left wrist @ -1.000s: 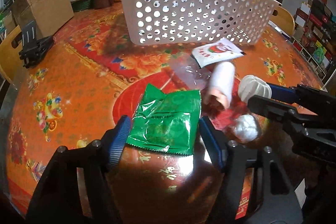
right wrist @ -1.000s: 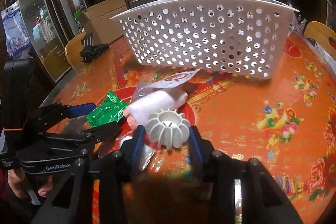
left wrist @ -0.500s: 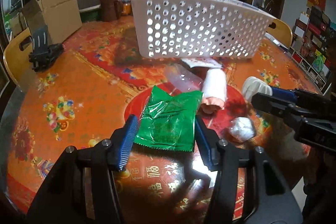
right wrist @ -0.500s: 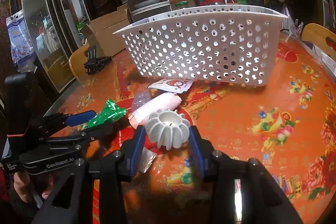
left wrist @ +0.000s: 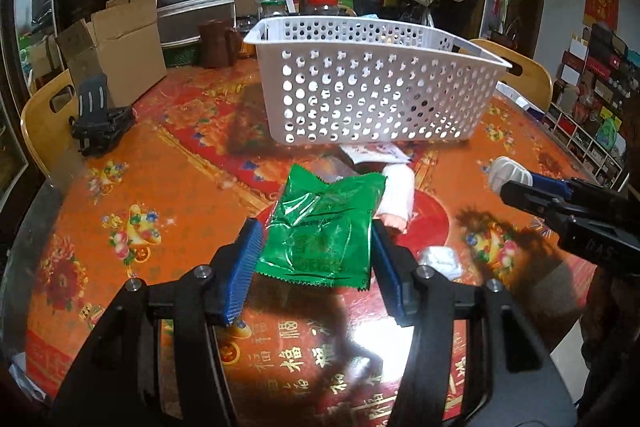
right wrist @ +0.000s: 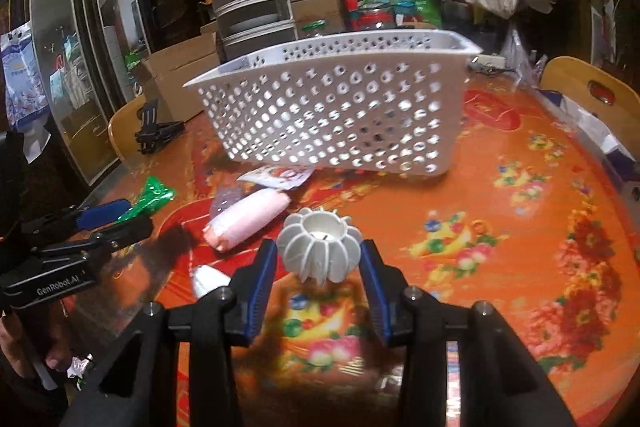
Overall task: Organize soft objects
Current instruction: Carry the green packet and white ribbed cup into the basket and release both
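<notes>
My left gripper [left wrist: 316, 241] is shut on a green foil packet [left wrist: 320, 227], held a little above the orange table. In the right wrist view the packet [right wrist: 154, 195] sticks out of that gripper [right wrist: 108, 215] at the left. A white ribbed round piece [right wrist: 320, 247] sits between the pads of my right gripper [right wrist: 318, 253], which is shut on it. A white perforated basket [left wrist: 376, 99] stands behind. In front of the basket, a pink-white roll [left wrist: 398, 195], a red-and-white sachet [left wrist: 376, 153] and a white crumpled wad [left wrist: 440, 261] lie on the table.
A cardboard box [left wrist: 116, 47] and a black folding stand [left wrist: 100, 119] are at the table's back left. Wooden chairs [left wrist: 44, 123] [right wrist: 592, 95] stand at both sides. Jars and bags crowd the space behind the basket [right wrist: 340, 115].
The left jaws closed onto the green packet and lifted it off the table. Both grippers rose and drew back from the basket, the right one still holding the white ribbed piece.
</notes>
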Demonstrator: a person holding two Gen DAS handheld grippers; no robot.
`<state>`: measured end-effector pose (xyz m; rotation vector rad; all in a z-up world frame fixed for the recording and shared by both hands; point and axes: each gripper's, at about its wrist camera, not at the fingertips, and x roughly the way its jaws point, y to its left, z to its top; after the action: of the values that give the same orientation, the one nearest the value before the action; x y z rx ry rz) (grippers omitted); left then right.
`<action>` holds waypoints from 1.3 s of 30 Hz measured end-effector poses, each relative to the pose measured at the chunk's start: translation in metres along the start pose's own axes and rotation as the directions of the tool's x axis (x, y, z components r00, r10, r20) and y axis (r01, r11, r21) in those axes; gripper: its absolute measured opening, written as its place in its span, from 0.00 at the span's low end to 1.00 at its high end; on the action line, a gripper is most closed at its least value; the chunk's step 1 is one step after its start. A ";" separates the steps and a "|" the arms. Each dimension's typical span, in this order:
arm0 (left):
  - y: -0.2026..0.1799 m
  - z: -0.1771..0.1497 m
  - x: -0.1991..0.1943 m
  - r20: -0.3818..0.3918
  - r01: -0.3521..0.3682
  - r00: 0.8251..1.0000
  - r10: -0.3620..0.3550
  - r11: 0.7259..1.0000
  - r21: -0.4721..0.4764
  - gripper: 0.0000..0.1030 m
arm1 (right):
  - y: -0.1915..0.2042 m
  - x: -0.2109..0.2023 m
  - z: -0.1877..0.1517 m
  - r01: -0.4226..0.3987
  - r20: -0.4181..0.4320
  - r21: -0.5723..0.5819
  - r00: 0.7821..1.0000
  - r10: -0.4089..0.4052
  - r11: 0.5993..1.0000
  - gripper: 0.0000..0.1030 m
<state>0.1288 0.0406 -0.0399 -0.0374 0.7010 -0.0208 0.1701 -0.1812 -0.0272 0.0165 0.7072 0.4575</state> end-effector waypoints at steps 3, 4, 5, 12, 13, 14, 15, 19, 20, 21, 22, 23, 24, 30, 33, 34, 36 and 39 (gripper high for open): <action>0.000 0.005 -0.003 0.006 0.003 1.000 -0.003 1.000 -0.008 0.50 | -0.003 -0.007 0.005 0.015 0.017 -0.010 1.000 -0.015 1.000 0.41; -0.001 0.006 -0.005 0.010 0.004 1.000 -0.004 1.000 -0.008 0.50 | -0.003 -0.010 0.007 0.021 0.021 -0.018 1.000 -0.020 1.000 0.41; -0.001 0.009 -0.006 0.015 0.005 1.000 -0.005 1.000 -0.010 0.50 | -0.003 -0.012 0.008 0.025 0.024 -0.023 0.999 -0.025 0.999 0.41; -0.007 0.023 -0.021 0.052 0.008 0.999 -0.007 1.000 -0.007 0.50 | -0.005 -0.030 0.023 0.040 0.058 -0.048 0.998 -0.037 0.998 0.41; -0.008 0.026 -0.024 0.058 0.008 0.998 -0.008 1.000 -0.004 0.50 | -0.006 -0.034 0.027 0.045 0.067 -0.051 0.997 -0.042 0.998 0.41; -0.008 0.029 -0.027 0.066 0.008 0.998 -0.008 1.000 -0.003 0.50 | -0.006 -0.038 0.030 0.050 0.075 -0.054 0.996 -0.046 0.997 0.41; -0.008 0.032 -0.029 0.072 0.009 0.997 -0.009 1.000 -0.003 0.50 | -0.007 -0.042 0.034 0.053 0.082 -0.058 0.995 -0.048 0.997 0.41; -0.008 0.049 -0.043 0.103 0.010 0.995 -0.010 1.000 0.005 0.50 | -0.009 -0.055 0.052 0.056 0.104 -0.071 0.993 -0.048 0.996 0.41; -0.008 0.055 -0.047 0.113 0.009 0.994 -0.010 1.000 0.008 0.50 | -0.009 -0.058 0.056 0.058 0.108 -0.074 0.993 -0.049 0.996 0.41; -0.008 0.059 -0.051 0.122 0.012 0.992 -0.013 1.000 0.010 0.50 | -0.010 -0.060 0.061 0.064 0.114 -0.079 0.992 -0.054 0.995 0.41; -0.007 0.065 -0.053 0.130 0.013 0.991 -0.014 1.000 0.013 0.50 | -0.010 -0.063 0.066 0.074 0.121 -0.085 0.991 -0.063 0.994 0.41; -0.007 0.070 -0.056 0.135 0.010 0.991 -0.012 1.000 0.015 0.50 | -0.010 -0.065 0.072 0.079 0.125 -0.089 0.990 -0.067 0.993 0.41; -0.007 0.076 -0.058 0.142 0.007 0.990 -0.009 1.000 0.017 0.50 | -0.010 -0.066 0.075 0.080 0.126 -0.091 0.990 -0.068 0.993 0.41; -0.005 0.112 -0.067 0.162 0.037 0.986 -0.040 0.999 0.019 0.50 | -0.009 -0.067 0.108 0.085 0.124 -0.116 0.990 -0.070 0.990 0.40; -0.007 0.135 -0.066 0.165 0.050 0.985 -0.053 0.998 0.025 0.50 | -0.008 -0.063 0.125 0.090 0.122 -0.129 0.990 -0.075 0.987 0.40; -0.008 0.142 -0.065 0.165 0.051 0.985 -0.055 0.998 0.026 0.50 | -0.007 -0.060 0.131 0.093 0.119 -0.134 0.990 -0.077 0.987 0.40; -0.009 0.157 -0.060 0.157 0.058 0.986 -0.062 0.998 0.026 0.50 | -0.006 -0.054 0.143 0.096 0.108 -0.140 0.991 -0.081 0.986 0.40; -0.011 0.178 -0.050 0.146 0.053 0.988 -0.057 0.998 0.031 0.50 | -0.007 -0.039 0.162 0.076 0.082 -0.137 0.994 -0.065 0.988 0.40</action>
<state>0.2056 0.0358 0.1288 -0.0319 0.5526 -0.0795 0.2489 -0.1816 0.1193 -0.1221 0.5961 0.4356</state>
